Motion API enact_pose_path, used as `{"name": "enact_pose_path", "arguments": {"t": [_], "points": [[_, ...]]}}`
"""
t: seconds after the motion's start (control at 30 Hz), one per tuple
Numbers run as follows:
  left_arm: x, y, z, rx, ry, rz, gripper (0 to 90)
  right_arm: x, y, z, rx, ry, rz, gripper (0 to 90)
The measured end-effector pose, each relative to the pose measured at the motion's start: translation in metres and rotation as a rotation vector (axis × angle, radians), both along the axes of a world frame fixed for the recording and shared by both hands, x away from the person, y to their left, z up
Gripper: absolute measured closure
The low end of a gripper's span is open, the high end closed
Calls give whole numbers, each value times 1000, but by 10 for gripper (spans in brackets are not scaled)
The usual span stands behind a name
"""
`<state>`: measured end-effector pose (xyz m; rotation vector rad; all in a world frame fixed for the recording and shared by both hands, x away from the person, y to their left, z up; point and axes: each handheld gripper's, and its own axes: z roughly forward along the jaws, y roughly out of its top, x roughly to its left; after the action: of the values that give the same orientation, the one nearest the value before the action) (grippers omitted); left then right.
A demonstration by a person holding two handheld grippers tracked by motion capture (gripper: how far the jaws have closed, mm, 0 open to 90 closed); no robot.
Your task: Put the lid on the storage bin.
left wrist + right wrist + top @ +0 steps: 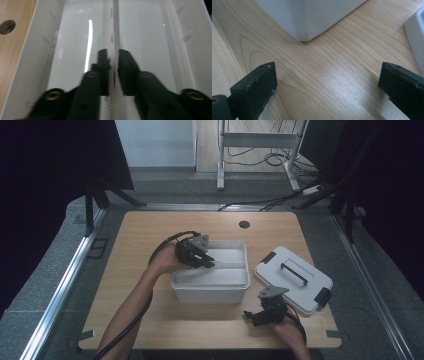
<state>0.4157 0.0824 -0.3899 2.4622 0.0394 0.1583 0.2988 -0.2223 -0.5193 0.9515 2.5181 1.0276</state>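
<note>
At the middle of the light wooden table (pixel 150 235) stands the white rectangular plastic bin (pixel 210 290), where the left gripper (pixel 113 53) reaches inside with jaws narrowly parted astride its thin white divider wall (pixel 112 25), while the right gripper (pixel 327 75) hovers spread wide, holding nothing, near the white handled lid (pixel 292 277).

The right gripper (pixel 325 82) shows its two black jaws rising from the bottom corners, standing wide apart with nothing between them but the pale wooden tabletop (pixel 332 75). Ahead, at the top, the rounded corner of a white plastic box (pixel 312 17) rests on the wood. A white plastic lid's edge (pixel 415 42) shows at the right
</note>
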Motion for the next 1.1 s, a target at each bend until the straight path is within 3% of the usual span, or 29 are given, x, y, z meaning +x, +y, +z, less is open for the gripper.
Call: {"name": "enact_pose_path", "arguments": {"t": [0.1,0.2,0.43,0.53,0.7,0.93,1.1], "points": [[-3,4,3,-21,-32,53,529,1,0,1,-10,9,2,27],[-5,11,7,-53,-28,105,377,2,-1,6,-36,19,9,52],[-15,39,19,-122,-16,227,141,7,-9,27,-14,27,38,128],[-22,52,22,-132,-18,282,108,12,-16,39,-3,40,64,105],[-36,75,26,-118,-35,344,52,23,-28,59,-6,25,47,106],[-62,110,27,-113,-71,435,0,41,-50,81,-41,-6,-13,143],[-84,136,20,-147,-59,490,0,58,-69,92,-53,-21,-60,160]]}}
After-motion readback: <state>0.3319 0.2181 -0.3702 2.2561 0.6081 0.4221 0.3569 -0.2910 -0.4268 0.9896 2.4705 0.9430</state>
